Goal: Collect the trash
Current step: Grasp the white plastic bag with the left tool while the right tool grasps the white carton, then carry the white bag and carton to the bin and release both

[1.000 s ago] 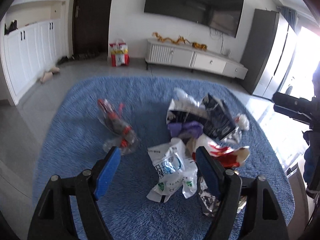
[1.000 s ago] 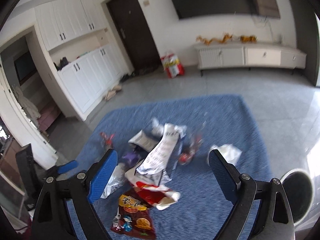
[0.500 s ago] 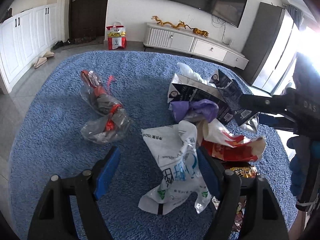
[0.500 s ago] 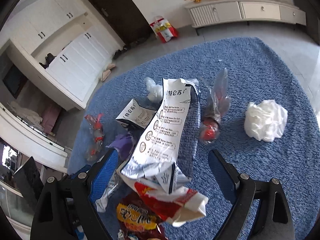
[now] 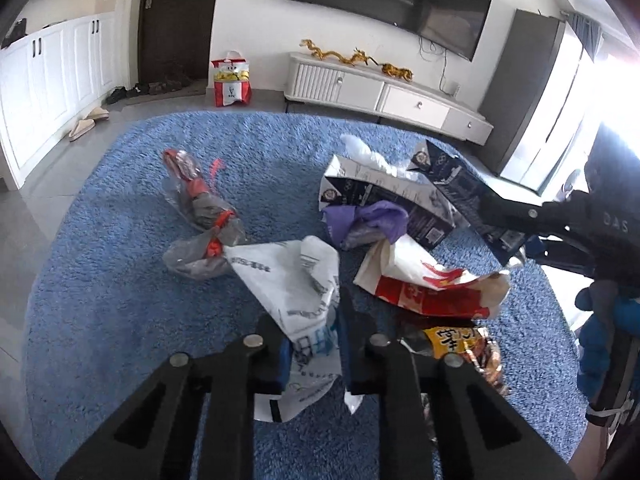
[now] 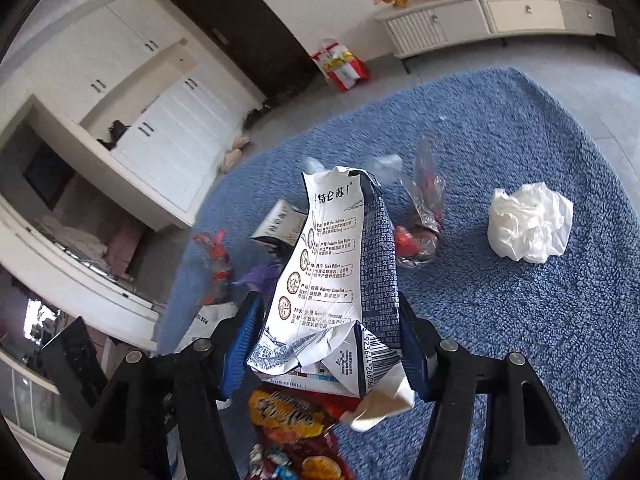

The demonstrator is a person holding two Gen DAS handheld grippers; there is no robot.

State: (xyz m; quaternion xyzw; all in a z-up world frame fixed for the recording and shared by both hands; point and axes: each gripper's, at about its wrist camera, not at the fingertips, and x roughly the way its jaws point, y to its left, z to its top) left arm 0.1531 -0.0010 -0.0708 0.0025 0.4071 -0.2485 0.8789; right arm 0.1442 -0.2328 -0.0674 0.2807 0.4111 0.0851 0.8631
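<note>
Trash lies heaped on the blue rug. A white plastic bag sits pinched between the left tongs, which have just snapped closed on it. The milk carton stands between the right tongs, whose jaws have just been closing and now meet its sides. Half a second ago both pairs stood wide. Bare rug stretches left of the left tongs; a crumpled white tissue lies well right of the right tongs.

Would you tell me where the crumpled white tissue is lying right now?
In the right wrist view, the crumpled white tissue lies alone on the blue rug, right of the clear plastic wrapper.
</note>
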